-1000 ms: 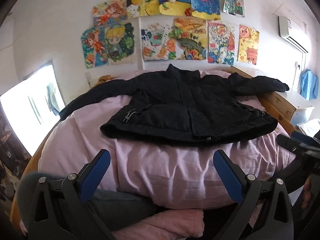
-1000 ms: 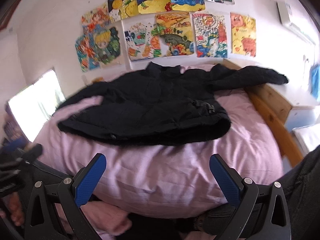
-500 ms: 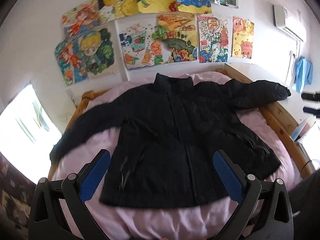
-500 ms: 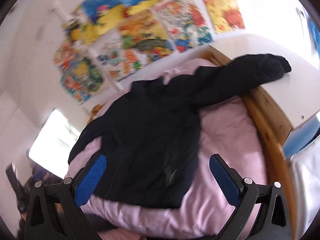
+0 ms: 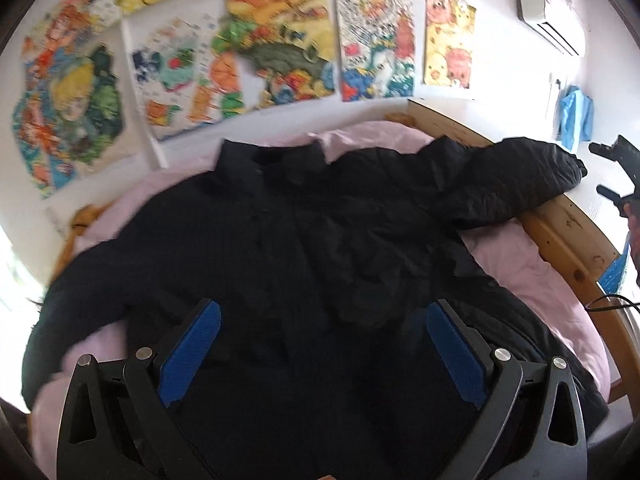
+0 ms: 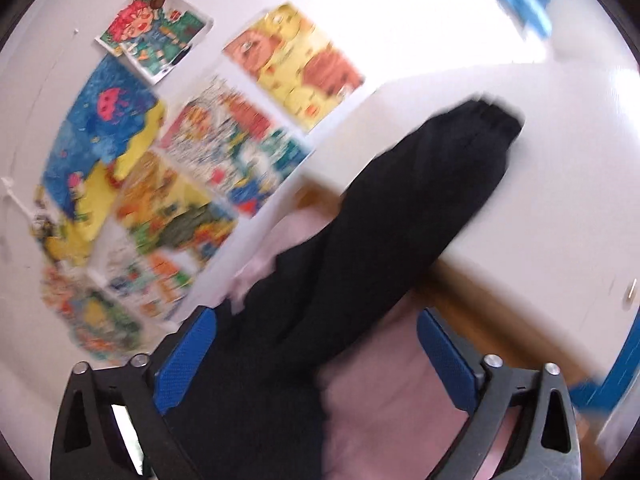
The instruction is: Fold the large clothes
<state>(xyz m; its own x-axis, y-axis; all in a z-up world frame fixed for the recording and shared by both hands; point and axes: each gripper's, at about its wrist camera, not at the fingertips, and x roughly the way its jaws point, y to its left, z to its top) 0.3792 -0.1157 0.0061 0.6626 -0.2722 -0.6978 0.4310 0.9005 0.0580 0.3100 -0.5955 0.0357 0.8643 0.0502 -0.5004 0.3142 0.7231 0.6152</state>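
A large black jacket (image 5: 320, 248) lies spread face up on a pink bed sheet (image 5: 520, 264), collar toward the wall. My left gripper (image 5: 320, 344) is open and empty, hovering over the jacket's lower body. The jacket's right sleeve (image 6: 400, 216) stretches out over the wooden bed rail onto a white surface. My right gripper (image 6: 316, 352) is open and empty, above that sleeve near the shoulder. The right gripper also shows at the far right of the left wrist view (image 5: 620, 172).
A wooden bed frame (image 5: 568, 236) runs along the right side. Colourful drawings (image 5: 272, 52) cover the wall behind the bed. A white cabinet top (image 6: 560, 200) sits beside the bed; an air conditioner (image 5: 548, 12) hangs high on the right.
Both grippers moved forward over the bed and closer to the jacket. The right gripper swung right toward the outstretched sleeve. Both jaws stayed open.
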